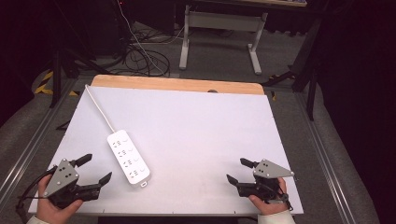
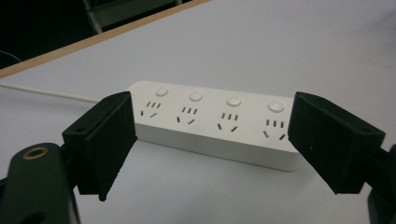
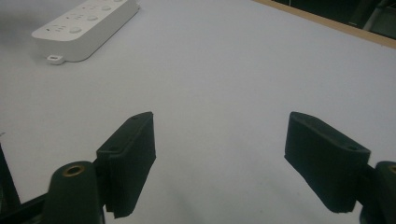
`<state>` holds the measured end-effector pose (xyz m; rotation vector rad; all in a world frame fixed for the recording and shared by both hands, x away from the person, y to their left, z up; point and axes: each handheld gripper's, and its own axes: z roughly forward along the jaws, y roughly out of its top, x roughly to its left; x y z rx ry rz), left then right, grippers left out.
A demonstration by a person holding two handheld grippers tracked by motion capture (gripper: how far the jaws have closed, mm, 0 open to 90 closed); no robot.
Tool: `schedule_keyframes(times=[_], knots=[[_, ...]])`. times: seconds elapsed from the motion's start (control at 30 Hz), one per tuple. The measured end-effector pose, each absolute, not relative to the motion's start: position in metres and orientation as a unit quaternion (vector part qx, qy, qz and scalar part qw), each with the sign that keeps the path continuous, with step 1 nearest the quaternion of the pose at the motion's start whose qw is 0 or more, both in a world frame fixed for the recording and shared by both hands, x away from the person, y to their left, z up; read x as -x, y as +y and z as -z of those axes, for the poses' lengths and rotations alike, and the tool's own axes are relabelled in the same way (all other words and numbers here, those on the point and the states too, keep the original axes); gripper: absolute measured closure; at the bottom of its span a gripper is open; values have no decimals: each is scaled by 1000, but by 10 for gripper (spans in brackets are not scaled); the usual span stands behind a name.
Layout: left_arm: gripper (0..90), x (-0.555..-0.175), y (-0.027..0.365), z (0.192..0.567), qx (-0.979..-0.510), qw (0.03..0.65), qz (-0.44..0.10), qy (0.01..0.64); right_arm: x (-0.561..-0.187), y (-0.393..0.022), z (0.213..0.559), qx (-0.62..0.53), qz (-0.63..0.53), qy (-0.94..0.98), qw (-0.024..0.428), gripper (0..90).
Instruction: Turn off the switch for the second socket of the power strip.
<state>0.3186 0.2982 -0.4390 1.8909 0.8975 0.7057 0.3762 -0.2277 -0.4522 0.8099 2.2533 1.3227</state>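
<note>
Since the left gripper (image 1: 93, 171) sits spread with nothing between its jaws, and the power strip (image 1: 128, 157) lies just ahead of it on the desk (image 1: 201, 126), approach square to the long side, grip mid-body, avoid the cord (image 1: 99, 108). Right gripper (image 1: 237, 171): spread, empty, well apart.

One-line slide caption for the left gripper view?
Open left gripper facing a white four-socket power strip lying on the white table.
</note>
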Motion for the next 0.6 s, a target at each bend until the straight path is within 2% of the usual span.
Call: schedule_keyframes(times=[0.47,0.6], knots=[[194,-319,299,434,-762,457,-270,370,-377,-227,453,-290,-473,810,192,250],[267,-321,301,430,-761,462,-263,371,-377,-226,452,-290,-474,809,192,250]])
